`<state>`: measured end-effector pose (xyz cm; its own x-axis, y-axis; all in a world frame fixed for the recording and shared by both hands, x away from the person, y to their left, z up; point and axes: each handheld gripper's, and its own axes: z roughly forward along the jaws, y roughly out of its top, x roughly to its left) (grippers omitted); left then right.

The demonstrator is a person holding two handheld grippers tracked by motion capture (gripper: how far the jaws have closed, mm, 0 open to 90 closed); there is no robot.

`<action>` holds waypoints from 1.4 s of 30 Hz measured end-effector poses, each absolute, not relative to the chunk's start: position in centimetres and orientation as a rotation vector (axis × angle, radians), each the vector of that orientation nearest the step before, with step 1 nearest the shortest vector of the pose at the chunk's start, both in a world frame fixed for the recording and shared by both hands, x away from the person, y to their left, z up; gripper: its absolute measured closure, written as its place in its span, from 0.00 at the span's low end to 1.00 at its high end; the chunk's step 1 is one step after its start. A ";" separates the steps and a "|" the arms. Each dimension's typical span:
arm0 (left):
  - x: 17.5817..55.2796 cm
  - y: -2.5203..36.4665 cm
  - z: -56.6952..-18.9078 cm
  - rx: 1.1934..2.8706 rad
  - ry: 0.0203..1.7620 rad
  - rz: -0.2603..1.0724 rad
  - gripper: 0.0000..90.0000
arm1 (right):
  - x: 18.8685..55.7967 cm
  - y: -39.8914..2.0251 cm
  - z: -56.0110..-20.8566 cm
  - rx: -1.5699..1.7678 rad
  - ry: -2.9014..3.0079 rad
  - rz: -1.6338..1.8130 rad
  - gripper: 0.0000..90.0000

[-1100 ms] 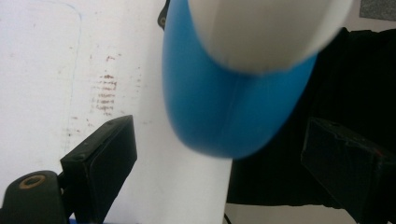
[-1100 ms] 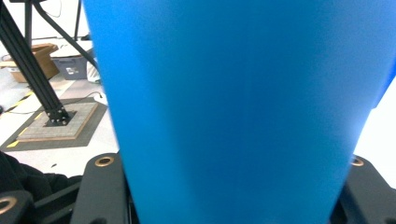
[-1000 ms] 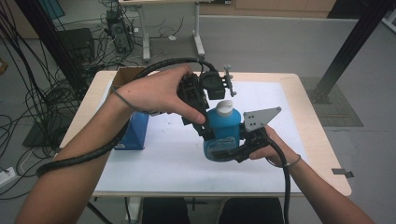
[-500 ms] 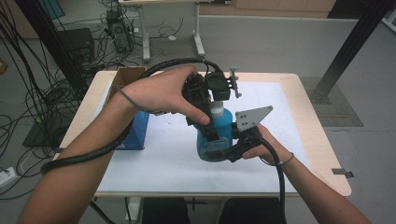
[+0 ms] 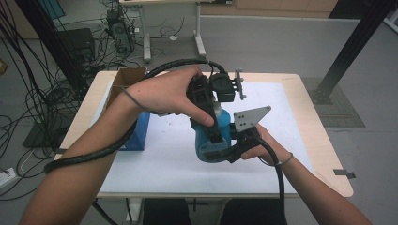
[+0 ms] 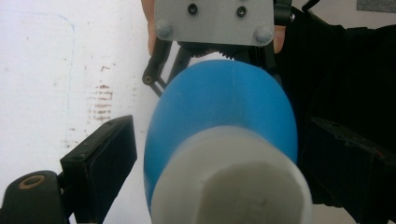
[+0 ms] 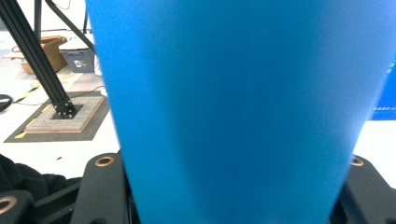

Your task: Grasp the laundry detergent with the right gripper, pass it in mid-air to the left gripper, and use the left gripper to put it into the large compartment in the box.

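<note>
The right hand-held gripper (image 5: 220, 152) squeezes the low part of the blue bottle (image 5: 213, 138) and holds it up over the white counter (image 5: 155, 164). Farther up, the left hand-held gripper (image 5: 209, 110) has its jaws open wide, one each side of the white cap (image 6: 233, 182), not pinching yet. I think it should close on the cap while the bottle stays tight and straight.

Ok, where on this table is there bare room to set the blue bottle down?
The white mat is bare along its near edge, and at the far right corner. The left side is crowded by the blue box and cardboard box.
</note>
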<state>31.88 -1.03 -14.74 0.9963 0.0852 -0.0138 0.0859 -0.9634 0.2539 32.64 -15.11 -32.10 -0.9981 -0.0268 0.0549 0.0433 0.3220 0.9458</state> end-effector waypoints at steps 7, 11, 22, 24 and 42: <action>32.0 -0.9 -14.8 2.877 0.136 -0.010 0.12 | 32.7 -15.1 -32.1 -0.015 -2.507 -1.785 0.45; 32.0 -0.8 -14.7 2.880 0.135 -0.004 0.12 | 32.7 -15.1 -32.2 -0.015 -2.504 -1.787 0.45; 31.9 -0.7 -14.6 2.881 0.142 0.001 0.12 | 32.7 -15.1 -32.2 -0.012 -2.508 -1.783 0.45; 31.9 -0.7 -14.6 2.880 0.147 0.003 0.12 | 32.7 -15.1 -32.2 -0.014 -2.507 -1.784 0.45; 31.9 -0.7 -14.6 2.883 0.151 -0.001 0.12 | 32.7 -15.3 -32.1 -0.021 -2.508 -1.790 0.45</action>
<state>31.89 -0.74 -14.65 0.9946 0.1025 -0.0137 0.1027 -0.9625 0.2512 32.71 -15.34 -32.06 -0.9981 -0.0240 0.0572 0.0463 0.3257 0.9443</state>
